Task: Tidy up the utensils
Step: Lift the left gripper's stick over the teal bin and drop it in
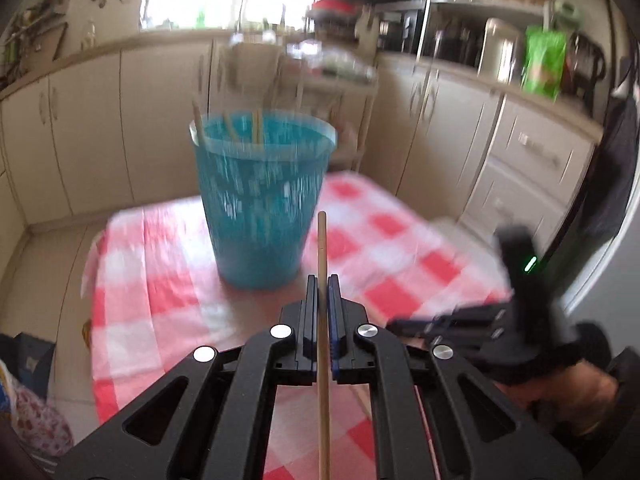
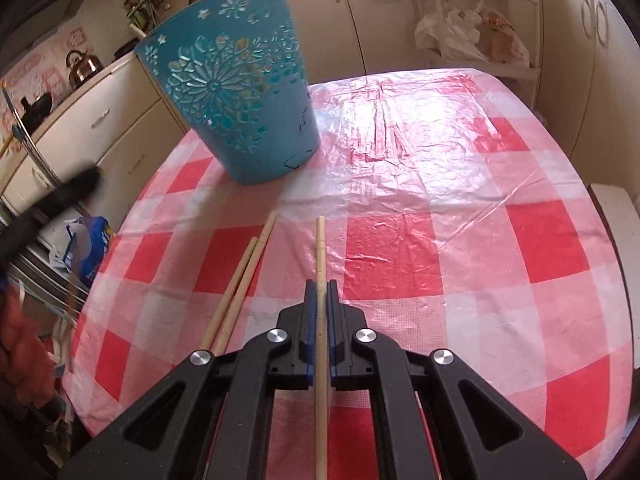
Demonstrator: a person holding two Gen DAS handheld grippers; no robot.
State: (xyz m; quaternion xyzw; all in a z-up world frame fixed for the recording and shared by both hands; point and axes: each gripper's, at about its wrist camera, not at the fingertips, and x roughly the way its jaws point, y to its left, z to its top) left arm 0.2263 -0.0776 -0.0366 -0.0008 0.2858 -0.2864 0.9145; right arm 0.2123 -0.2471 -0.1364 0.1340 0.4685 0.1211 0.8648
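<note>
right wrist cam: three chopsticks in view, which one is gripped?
The rightmost chopstick, clamped between the right gripper pads. The other two chopsticks lie loose on the tablecloth, left of it.

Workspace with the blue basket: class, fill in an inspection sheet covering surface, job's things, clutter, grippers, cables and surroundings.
Surface: table under a red-and-white checked cloth, wrinkled.
Job's things: blue basket upright on the cloth, sticks already standing inside it; two loose chopsticks lying side by side on the cloth.
Clutter: nothing seen on the table.
Grippers: left gripper shut on a chopstick; right gripper shut on another chopstick.
Cables: nothing seen.
Surroundings: kitchen cabinets, a kettle on the counter.
</note>
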